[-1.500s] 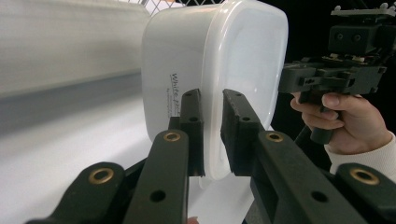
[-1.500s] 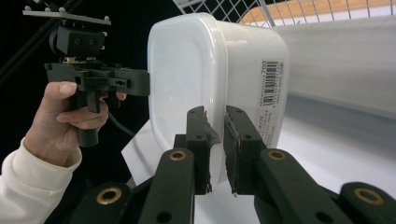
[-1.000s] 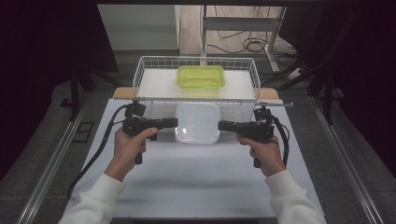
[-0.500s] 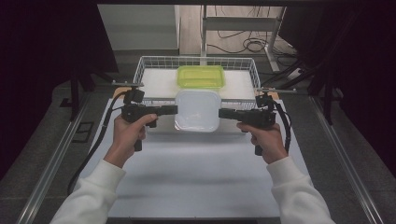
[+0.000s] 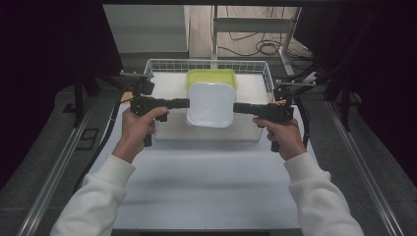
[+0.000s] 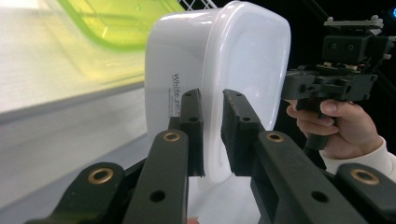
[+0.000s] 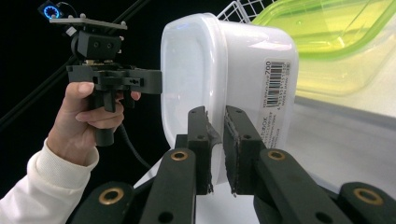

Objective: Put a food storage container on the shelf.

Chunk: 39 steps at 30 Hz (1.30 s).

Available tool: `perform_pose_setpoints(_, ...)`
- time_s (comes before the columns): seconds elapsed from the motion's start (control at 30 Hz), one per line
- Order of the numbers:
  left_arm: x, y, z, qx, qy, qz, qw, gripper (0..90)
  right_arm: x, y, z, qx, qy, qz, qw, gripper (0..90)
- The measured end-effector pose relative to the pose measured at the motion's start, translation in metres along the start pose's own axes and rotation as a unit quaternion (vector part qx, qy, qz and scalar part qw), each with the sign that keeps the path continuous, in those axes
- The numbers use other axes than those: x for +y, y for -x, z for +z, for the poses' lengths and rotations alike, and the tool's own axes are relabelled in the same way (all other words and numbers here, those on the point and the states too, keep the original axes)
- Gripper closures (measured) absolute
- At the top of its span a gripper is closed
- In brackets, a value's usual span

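Carried white container (image 5: pixel 210 104) over basket (image 5: pixel 156 65) (both hand-held grippers (image 5: pixel 184 103) (image 5: pixel 238 106) clenched on its rim); next lower beside green container (image 5: pixel 211 76).

Container (image 5: pixel 210 104) before lidded box (image 5: pixel 211 77) in basket (image 5: pixel 158 66).

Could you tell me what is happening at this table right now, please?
A person holds a white lidded container in the air between two hand-held tools. The left tool and the right tool each clamp the lid's rim on opposite sides. The container hangs above the near edge of a white wire basket, in which a green-lidded container already lies.
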State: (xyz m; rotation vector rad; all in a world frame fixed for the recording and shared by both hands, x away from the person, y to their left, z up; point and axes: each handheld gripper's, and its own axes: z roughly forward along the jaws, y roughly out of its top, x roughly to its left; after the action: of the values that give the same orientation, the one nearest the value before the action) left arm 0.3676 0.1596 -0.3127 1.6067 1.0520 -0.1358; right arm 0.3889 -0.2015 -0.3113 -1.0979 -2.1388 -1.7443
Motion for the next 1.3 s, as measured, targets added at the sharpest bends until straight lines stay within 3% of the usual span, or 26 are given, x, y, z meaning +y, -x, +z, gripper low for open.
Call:
perform_pose_setpoints(0.37,0.021,-0.001,-0.003,-0.001,0.008,0.001,1.0000,79.4,0.023,-0.001,0.003,0.003,0.001,-0.004,1.0000,80.6)
perform_pose_setpoints(0.6,0.042,0.000,-0.003,0.001,0.012,0.005,0.9999,79.3,0.046,0.000,0.003,0.003,0.003,-0.008,1.0000,80.7)
perform_pose_setpoints(0.77,0.057,-0.010,0.002,-0.003,0.016,-0.004,0.9999,79.2,0.061,0.006,0.007,0.006,0.004,-0.004,1.0000,80.7)
perform_pose_setpoints(0.93,0.066,-0.020,0.005,-0.013,0.020,-0.022,0.9995,79.2,0.072,0.015,0.012,0.015,0.007,0.007,0.9998,80.8)
perform_pose_setpoints(1.17,0.077,-0.020,0.004,-0.008,0.016,-0.016,0.9997,79.3,0.079,0.020,0.014,0.020,0.008,0.013,0.9997,81.0)
perform_pose_setpoints(1.3,0.081,-0.021,0.005,-0.006,0.020,-0.022,0.9995,79.2,0.081,0.021,0.015,0.018,0.009,0.014,0.9997,81.0)
